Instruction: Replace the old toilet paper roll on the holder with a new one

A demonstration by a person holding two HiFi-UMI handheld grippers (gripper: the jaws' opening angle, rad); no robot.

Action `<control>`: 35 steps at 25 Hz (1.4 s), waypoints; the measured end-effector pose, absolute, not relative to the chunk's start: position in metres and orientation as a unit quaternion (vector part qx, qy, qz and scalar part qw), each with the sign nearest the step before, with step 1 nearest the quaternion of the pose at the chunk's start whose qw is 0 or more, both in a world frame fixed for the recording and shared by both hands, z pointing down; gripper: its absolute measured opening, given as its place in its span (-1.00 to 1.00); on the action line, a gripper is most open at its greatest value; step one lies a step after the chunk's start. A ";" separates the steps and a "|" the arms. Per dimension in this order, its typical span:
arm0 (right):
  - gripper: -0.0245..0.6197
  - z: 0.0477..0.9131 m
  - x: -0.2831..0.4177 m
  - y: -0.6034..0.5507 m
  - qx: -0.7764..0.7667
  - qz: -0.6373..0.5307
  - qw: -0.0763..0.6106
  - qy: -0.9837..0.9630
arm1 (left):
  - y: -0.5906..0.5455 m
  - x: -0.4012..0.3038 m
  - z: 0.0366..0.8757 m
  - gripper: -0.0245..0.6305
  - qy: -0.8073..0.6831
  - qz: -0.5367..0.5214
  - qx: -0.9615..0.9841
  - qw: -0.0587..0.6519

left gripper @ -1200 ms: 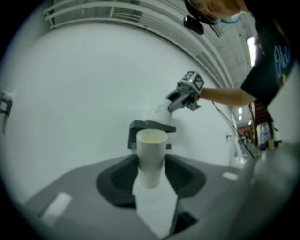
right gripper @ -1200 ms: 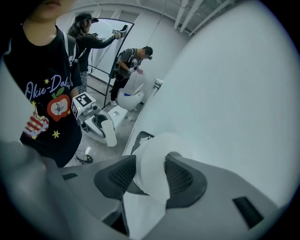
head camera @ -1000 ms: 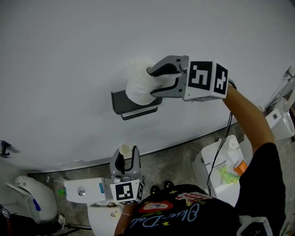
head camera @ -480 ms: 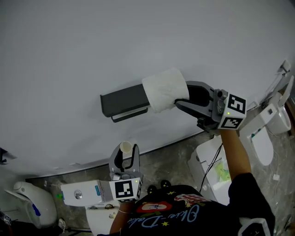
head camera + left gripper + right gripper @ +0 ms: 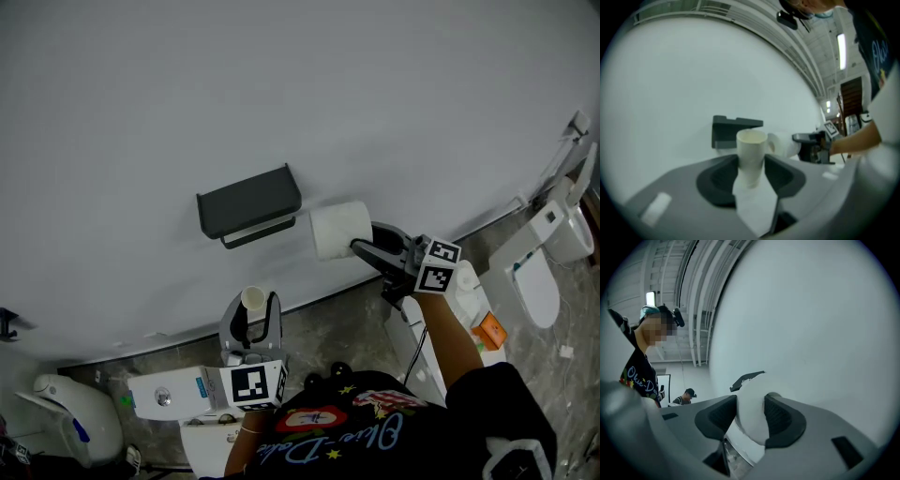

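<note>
Bathroom mock-up: toilet (image 5: 534, 291), paper holder (image 5: 248, 200)

White roll (image 5: 333, 230) in right gripper (image 5: 362, 240), just beside dark wall holder (image 5: 248, 202)

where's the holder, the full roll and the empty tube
holder (image 5: 248, 201): head view, middle of its dark cover
roll (image 5: 333, 227): head view, outer paper wrap
tube (image 5: 751, 154): left gripper view, side wall below the rim

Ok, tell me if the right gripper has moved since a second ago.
Yes. The right gripper, shut on the full roll, went from the holder to its right and lower.
</note>
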State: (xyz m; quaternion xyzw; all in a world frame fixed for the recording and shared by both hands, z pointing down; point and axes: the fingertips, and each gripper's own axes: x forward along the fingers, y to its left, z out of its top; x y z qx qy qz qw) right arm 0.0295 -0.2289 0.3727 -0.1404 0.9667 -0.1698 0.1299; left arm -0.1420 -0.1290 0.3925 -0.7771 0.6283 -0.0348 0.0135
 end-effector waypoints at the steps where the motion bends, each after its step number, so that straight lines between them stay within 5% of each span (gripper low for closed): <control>1: -0.32 0.376 0.026 -0.232 -0.138 -0.179 0.137 0.965 | -0.128 -0.142 0.392 -0.40 0.630 -0.035 -0.776 0.014; 6: -0.32 0.373 0.007 -0.250 -0.123 -0.201 0.172 0.956 | -0.122 -0.152 0.393 -0.40 0.642 -0.038 -0.766 0.014; 24: -0.34 0.366 -0.088 -0.228 -0.032 -0.173 0.098 0.980 | -0.108 -0.174 0.396 -0.40 0.669 -0.035 -0.742 0.007; 35: -0.33 0.367 -0.106 -0.220 -0.023 -0.184 0.120 0.975 | -0.105 -0.177 0.398 -0.40 0.673 -0.035 -0.739 0.004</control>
